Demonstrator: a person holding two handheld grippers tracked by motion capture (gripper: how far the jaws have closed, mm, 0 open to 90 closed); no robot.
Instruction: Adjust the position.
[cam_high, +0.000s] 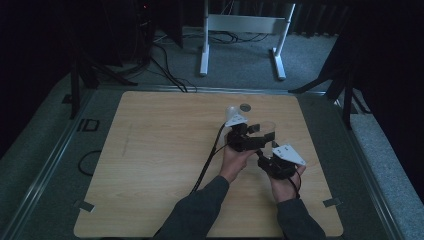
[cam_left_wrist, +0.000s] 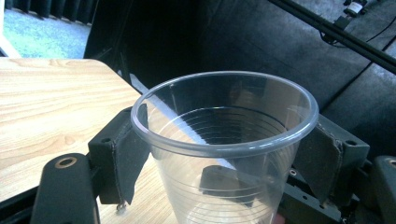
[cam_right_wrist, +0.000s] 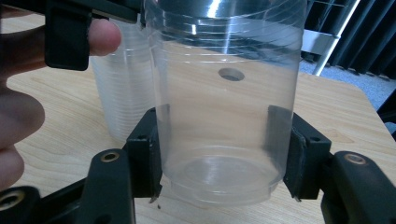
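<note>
Gripper right (cam_right_wrist: 224, 158) clamps our one empty clear cup (cam_right_wrist: 224, 107), left gripper (cam_left_wrist: 224, 154) loosening beside its rim, near the table's (cam_high: 150, 165) far edge.

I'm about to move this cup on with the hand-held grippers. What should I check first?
1. Right hand-held gripper has the clear cup: ok, its pads press on both sides near the base.
2. Left hand-held gripper is free of the cup: cannot tell. Its jaws flank the wall just under the rim, but no gap is visible.
3. Cup is empty: ok, nothing inside in the left gripper view.
4. Cup is upright: ok.
5. Cup is apart from the stack of cups: cannot tell, they overlap in the right gripper view.
6. Base is lifted off the table: cannot tell.
</note>
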